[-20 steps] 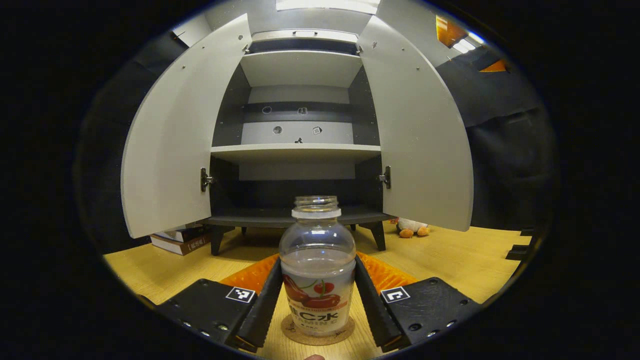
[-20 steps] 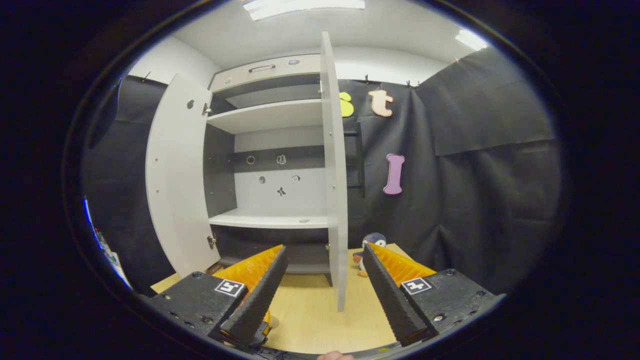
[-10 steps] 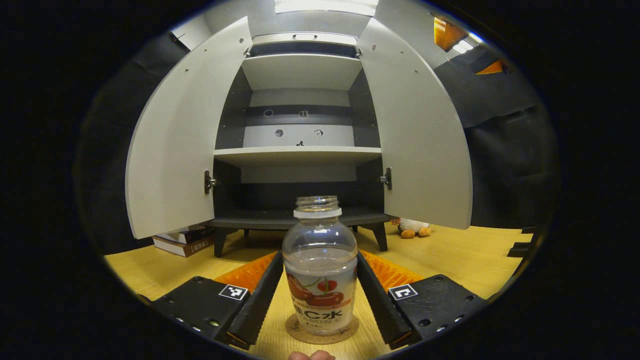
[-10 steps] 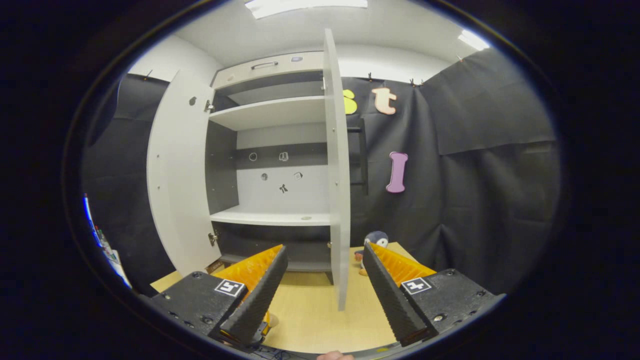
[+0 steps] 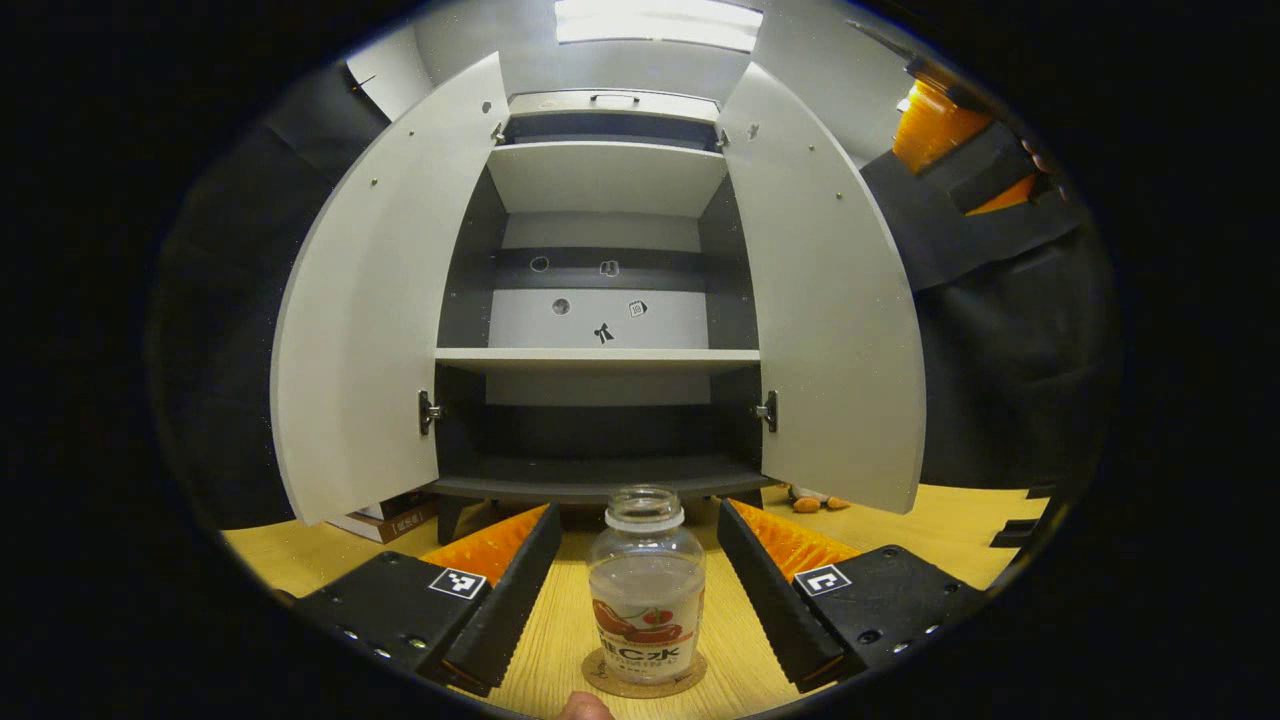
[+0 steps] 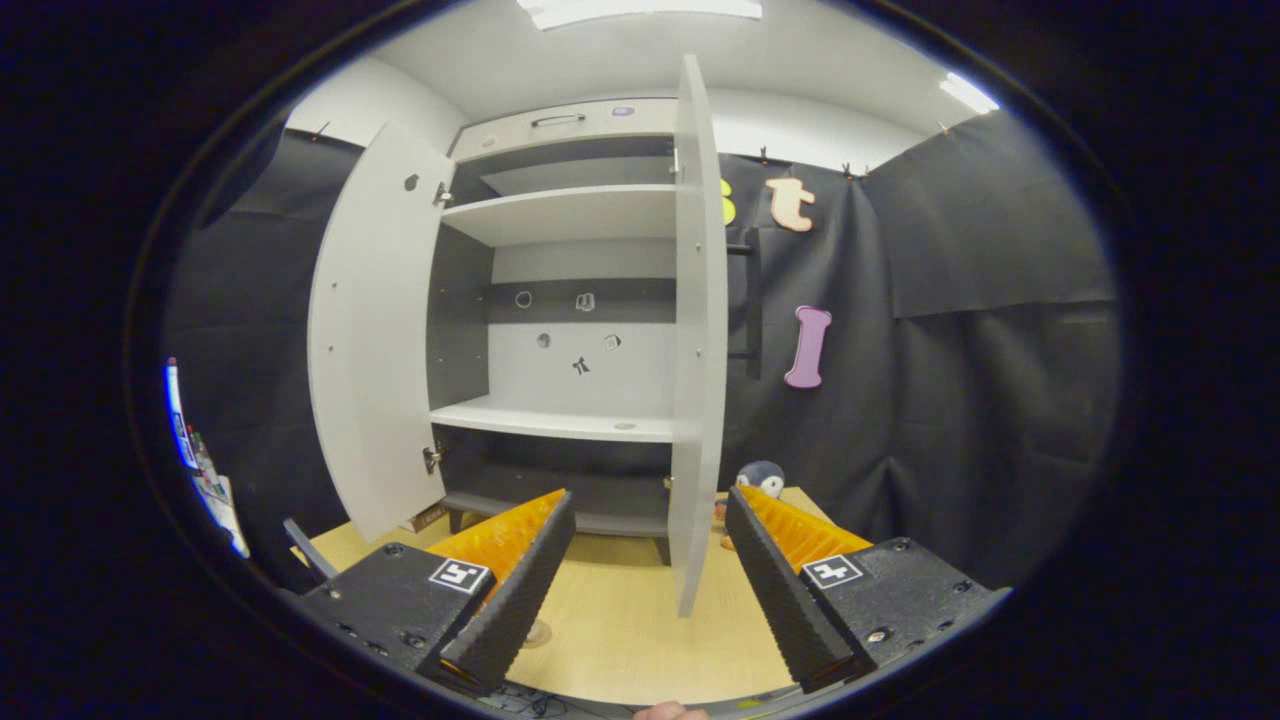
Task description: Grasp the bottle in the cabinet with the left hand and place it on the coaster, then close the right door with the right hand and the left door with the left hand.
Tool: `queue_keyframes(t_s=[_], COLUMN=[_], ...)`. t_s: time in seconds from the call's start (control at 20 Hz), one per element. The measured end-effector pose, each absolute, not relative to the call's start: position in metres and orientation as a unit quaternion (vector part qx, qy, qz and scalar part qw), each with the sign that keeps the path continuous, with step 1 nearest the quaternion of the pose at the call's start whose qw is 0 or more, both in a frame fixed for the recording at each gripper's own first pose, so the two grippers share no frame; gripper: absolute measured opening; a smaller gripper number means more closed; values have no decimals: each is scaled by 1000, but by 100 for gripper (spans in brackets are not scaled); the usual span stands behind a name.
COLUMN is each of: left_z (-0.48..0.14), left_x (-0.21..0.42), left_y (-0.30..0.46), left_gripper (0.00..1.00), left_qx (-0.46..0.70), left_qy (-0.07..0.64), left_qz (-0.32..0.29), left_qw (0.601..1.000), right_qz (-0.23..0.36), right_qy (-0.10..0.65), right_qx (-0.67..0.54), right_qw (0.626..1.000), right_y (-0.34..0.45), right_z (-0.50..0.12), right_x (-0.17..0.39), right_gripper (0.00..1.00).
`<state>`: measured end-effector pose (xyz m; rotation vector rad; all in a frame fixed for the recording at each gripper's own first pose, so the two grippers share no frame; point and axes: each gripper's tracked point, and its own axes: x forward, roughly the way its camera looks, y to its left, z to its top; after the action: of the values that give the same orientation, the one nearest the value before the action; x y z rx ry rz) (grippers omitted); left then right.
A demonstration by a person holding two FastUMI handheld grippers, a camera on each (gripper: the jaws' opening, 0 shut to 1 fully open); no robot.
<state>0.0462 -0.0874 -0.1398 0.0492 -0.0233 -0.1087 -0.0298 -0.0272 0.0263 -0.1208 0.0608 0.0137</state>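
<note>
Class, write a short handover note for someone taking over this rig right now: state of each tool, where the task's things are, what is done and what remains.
Left tool: open, fingers apart from the bottle.
Right tool: open, holding nothing, facing the right door's edge.
Bottle: upright on the coaster on the table, in front of the cabinet.
Right door and left door: both wide open.
Done: bottle placed.
Left: close the right door with the right tool, then the left door with the left tool.

The clear, capless plastic bottle with a cherry label (image 5: pixel 646 585) stands upright on the round cork coaster (image 5: pixel 644 676); it seems roughly half full. Both pale grey cabinet doors (image 5: pixel 355 310) (image 5: pixel 830 300) stand open.
</note>
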Motion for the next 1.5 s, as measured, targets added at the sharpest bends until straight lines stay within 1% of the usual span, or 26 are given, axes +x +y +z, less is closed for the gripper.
queue_keyframes(t_s=[0.05, 0.15, 0.2, 0.25, 0.4, 0.65, 0.8, 1.0, 1.1, 1.2, 1.3, 1.35, 1.4, 1.45, 1.5], left_z=[-127, -101, -90, -79, -39, 0, 14, 22, 20, 18, 13, 11, 10, 9, 8], left_x=[43, 40, 39, 38, 38, 32, 25, 18, 16, 11, 6, 5, 4, 2, 2], left_y=[-84, -77, -73, -69, -53, -45, -39, -33, -27, -22, -22, -24, -26, -25, -26], left_gripper=[96, 96, 96, 96, 96, 96, 96, 96, 96, 96, 95, 95, 95, 94, 94], left_qx=[21, 21, 26, 27, 37, 38, 33, 11, 9, 17, 23, 21, 18, 16, 14], left_qy=[-10, -6, 2, 6, -5, -4, -2, -3, 0, -3, 0, 3, 3, 4, 7], left_qz=[-49, -40, -38, -35, -19, -21, -13, -14, -7, 1, -2, -8, -11, -12, -13], left_qw=[999, 999, 999, 999, 999, 999, 999, 1000, 1000, 1000, 1000, 1000, 1000, 1000, 1000], right_qz=[13, 27, 35, 41, 61, 73, 75, 33, -4, -39, -53, -55, -60, -62, -57], right_qy=[26, 17, 13, 10, -4, -18, -32, -68, -86, -88, -94, -101, -104, -103, -102], right_qx=[-62, -54, -46, -40, -32, -2, 32, 27, 16, 10, 12, 15, 17, 14, 8], right_qw=[998, 998, 998, 998, 998, 997, 996, 997, 996, 995, 994, 993, 993, 993, 993], right_y=[-25, -17, -15, -11, -4, -1, -10, -58, -91, -123, -142, -149, -155, -161, -162], right_z=[27, 26, 25, 25, 27, 27, 41, 84, 111, 134, 157, 169, 178, 183, 188], right_x=[-28, -25, -22, -20, -14, -9, -8, -4, 4, 20, 38, 48, 59, 69, 81], right_gripper=[96, 96, 99, 99, 99, 99, 99, 98, 98, 98, 99, 95, 99, 99, 94])
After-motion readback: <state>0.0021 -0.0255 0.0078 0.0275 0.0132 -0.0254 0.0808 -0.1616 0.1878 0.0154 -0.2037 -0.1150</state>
